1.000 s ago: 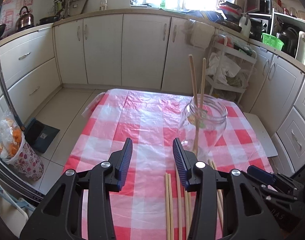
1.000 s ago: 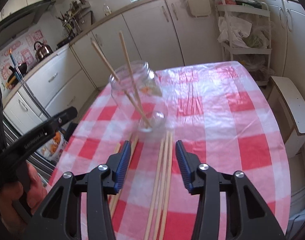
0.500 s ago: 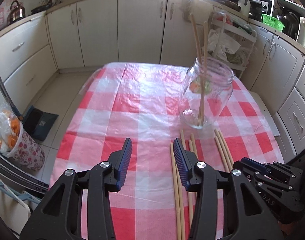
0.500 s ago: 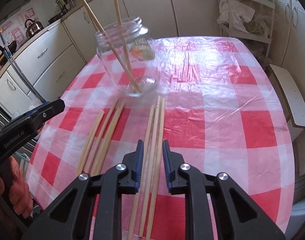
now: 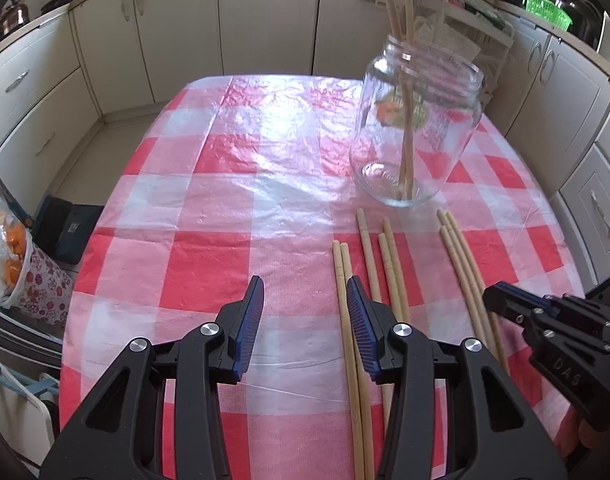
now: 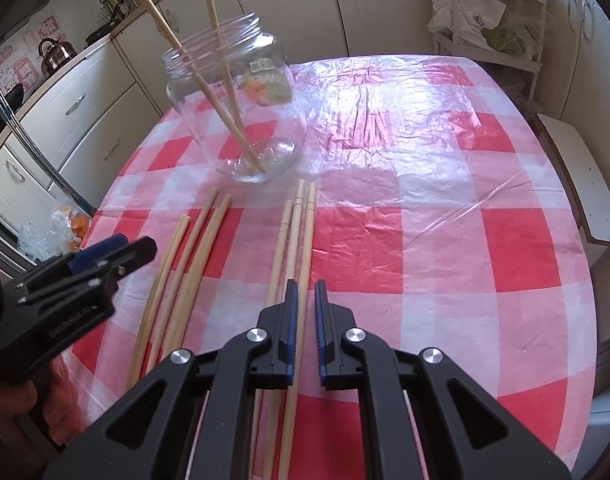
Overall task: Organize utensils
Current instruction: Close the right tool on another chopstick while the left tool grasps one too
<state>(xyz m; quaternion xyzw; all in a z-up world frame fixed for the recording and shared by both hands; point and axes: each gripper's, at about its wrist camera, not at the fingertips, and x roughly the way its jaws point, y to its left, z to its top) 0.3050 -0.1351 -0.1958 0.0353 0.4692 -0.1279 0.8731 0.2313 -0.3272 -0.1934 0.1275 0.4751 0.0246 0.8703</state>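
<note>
Right gripper (image 6: 305, 312) clenched on one chopstick (image 6: 295, 248) of the group lying just before the glass jar (image 6: 241, 112), left gripper (image 5: 305, 312) released beside another pair; lift level, then tip upright into the jar.

Desk (image 6: 445, 240): covered by a red-and-white checked cloth under clear plastic.
Glass jar (image 6: 241, 120): stands upright on the desk, ahead and left of the right tool (image 6: 304, 292).
Loose chopsticks (image 6: 293, 224): lie flat on the cloth in groups, between the jar and both tools.
</note>
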